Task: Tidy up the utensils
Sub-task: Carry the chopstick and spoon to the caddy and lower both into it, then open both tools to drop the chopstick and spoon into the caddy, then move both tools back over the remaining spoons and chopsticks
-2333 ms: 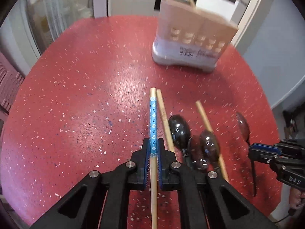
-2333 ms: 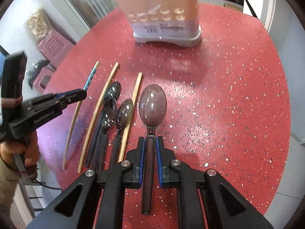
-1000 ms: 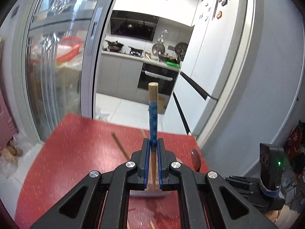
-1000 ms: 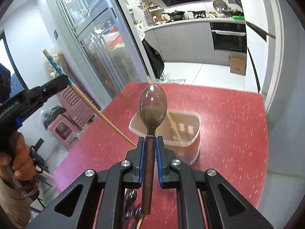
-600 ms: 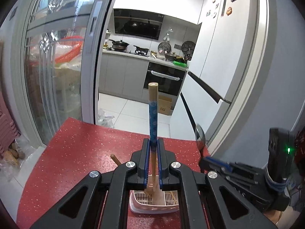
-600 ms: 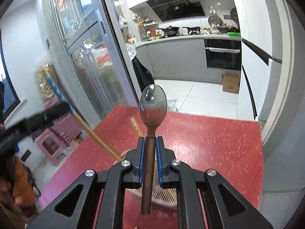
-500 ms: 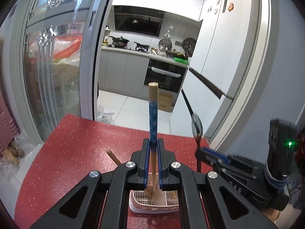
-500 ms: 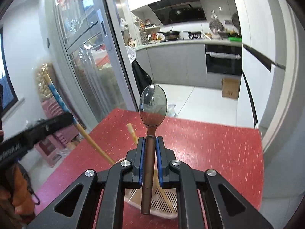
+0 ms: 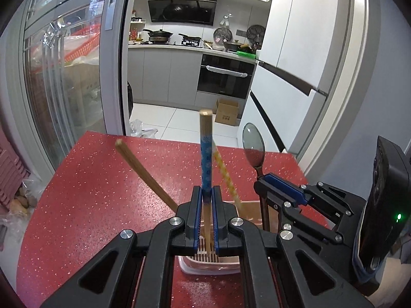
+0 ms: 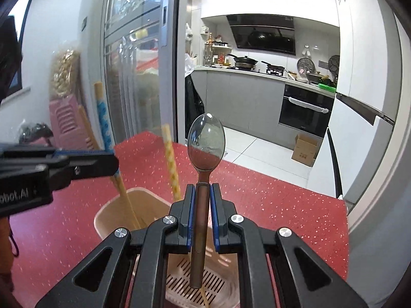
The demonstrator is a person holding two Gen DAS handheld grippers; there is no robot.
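The left gripper [image 9: 205, 205] grips a chopstick [image 9: 206, 151] and the right gripper [image 10: 203, 205] grips a spoon [image 10: 206, 143], both above the holder [image 10: 113, 215]. Next, I think, each must go lower into it before release.

Two leaning chopsticks [image 9: 143, 173] crowd the holder [image 10: 143, 200] opening.

I'm in a home, at a red speckled tabletop [image 9: 90, 192] facing an open kitchen: range hood [image 9: 181, 6], pans on the stove [image 9: 158, 34], built-in oven [image 9: 224, 77], white fridge [image 9: 295, 59].
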